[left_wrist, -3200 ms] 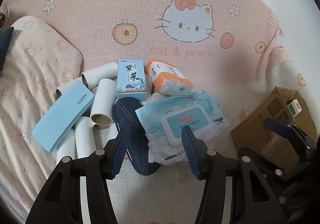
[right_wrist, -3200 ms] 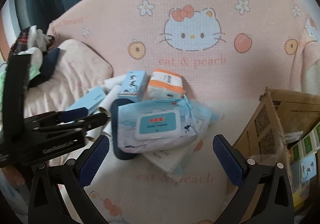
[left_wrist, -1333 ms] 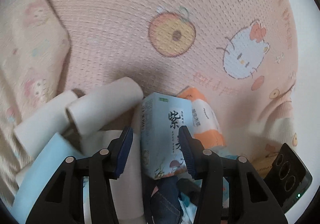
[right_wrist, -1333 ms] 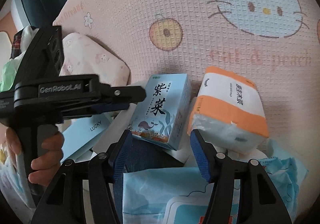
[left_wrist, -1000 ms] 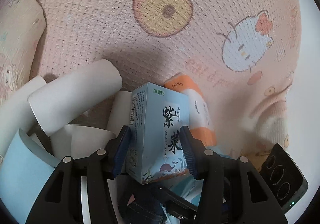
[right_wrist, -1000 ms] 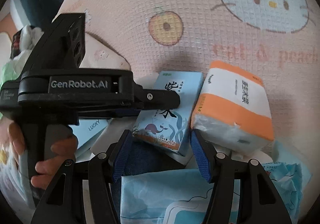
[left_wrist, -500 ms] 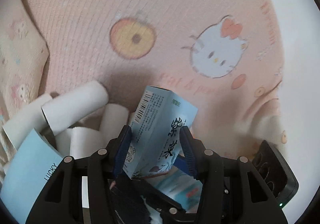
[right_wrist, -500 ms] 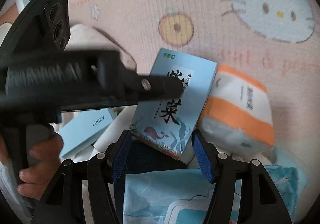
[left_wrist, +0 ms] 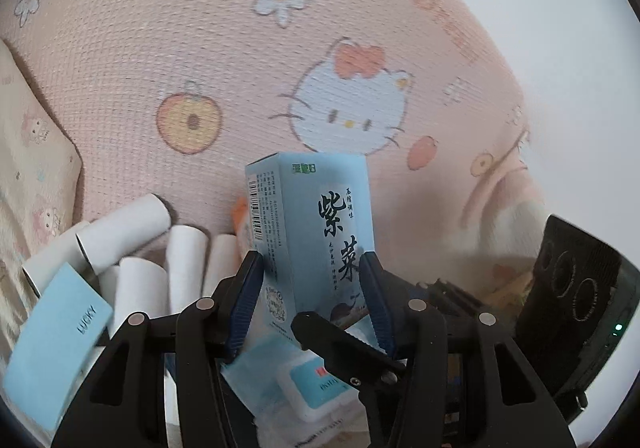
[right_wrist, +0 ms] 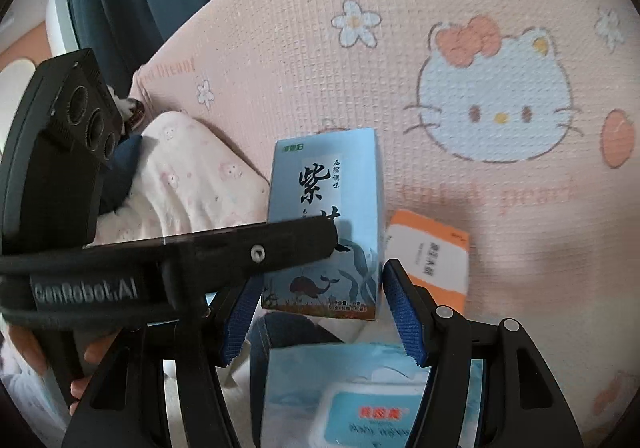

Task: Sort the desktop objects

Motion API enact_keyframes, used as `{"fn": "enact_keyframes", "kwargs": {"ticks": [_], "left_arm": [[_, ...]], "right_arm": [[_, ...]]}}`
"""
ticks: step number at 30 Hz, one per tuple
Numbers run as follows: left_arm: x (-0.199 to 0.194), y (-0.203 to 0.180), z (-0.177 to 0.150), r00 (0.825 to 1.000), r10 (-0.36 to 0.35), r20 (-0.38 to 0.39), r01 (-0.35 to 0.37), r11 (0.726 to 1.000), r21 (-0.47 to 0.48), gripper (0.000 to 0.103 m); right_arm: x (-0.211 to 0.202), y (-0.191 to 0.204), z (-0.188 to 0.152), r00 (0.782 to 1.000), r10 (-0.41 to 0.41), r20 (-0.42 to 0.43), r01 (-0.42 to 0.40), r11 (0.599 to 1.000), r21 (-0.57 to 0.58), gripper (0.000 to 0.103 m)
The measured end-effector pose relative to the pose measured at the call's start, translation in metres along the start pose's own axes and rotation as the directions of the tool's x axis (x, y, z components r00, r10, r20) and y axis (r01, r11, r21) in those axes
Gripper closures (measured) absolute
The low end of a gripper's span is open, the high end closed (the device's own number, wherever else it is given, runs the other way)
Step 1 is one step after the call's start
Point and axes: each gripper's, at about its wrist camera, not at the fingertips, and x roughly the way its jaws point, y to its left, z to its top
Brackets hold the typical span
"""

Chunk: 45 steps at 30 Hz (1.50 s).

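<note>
A light blue carton with black Chinese characters (left_wrist: 316, 216) stands upright above the pile, with my left gripper (left_wrist: 312, 304) shut on its lower half. In the right wrist view the same carton (right_wrist: 324, 208) faces the camera, and one of the left gripper's fingers (right_wrist: 240, 248) crosses its front. My right gripper (right_wrist: 322, 312) is open. Its blue pads flank the carton's bottom end with thin gaps on both sides. One of the right gripper's fingers (left_wrist: 344, 344) shows low in the left wrist view, in front of the carton.
Several white cardboard tubes (left_wrist: 124, 232) and a pale blue LUCKY case (left_wrist: 60, 336) lie left of the carton. A wipes pack (right_wrist: 372, 408) and an orange-and-white tissue pack (right_wrist: 432, 256) lie below it. All rest on a pink cartoon-cat blanket (left_wrist: 200, 48) beside a pillow (right_wrist: 188, 184).
The left gripper closed on the carton, lifted it off the pile and turned it upright. The right gripper rose with it, and the carton's bottom end now sits between its fingertips.
</note>
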Motion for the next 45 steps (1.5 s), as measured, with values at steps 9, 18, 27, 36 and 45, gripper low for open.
{"fn": "enact_keyframes", "kwargs": {"ticks": [9,18,27,36,45], "left_arm": [[-0.009,-0.024,-0.043,0.999,-0.006,-0.046,0.008,0.999,0.048,0.049],[0.002,-0.008,-0.073,0.990,-0.003,-0.139,0.002,1.000,-0.002,0.049],[0.009,0.001,-0.085,0.988,0.039,-0.147,-0.038,0.999,0.009,0.062],[0.003,0.005,-0.085,0.992,0.024,-0.127,-0.026,1.000,-0.012,0.064],[-0.017,0.003,-0.090,0.995,0.071,-0.065,-0.070,0.997,0.015,0.064]], "right_arm": [[-0.028,0.001,-0.032,0.997,-0.071,-0.035,0.070,0.997,-0.042,0.043],[-0.026,-0.001,-0.064,0.992,-0.026,-0.127,0.030,0.999,0.037,0.043],[-0.025,0.008,-0.079,0.985,-0.041,-0.167,0.037,0.999,-0.023,0.043],[-0.048,-0.016,-0.079,0.982,-0.127,-0.141,0.128,0.992,0.000,0.044],[-0.047,-0.023,-0.090,0.958,-0.204,-0.200,0.201,0.979,-0.032,0.079]]}}
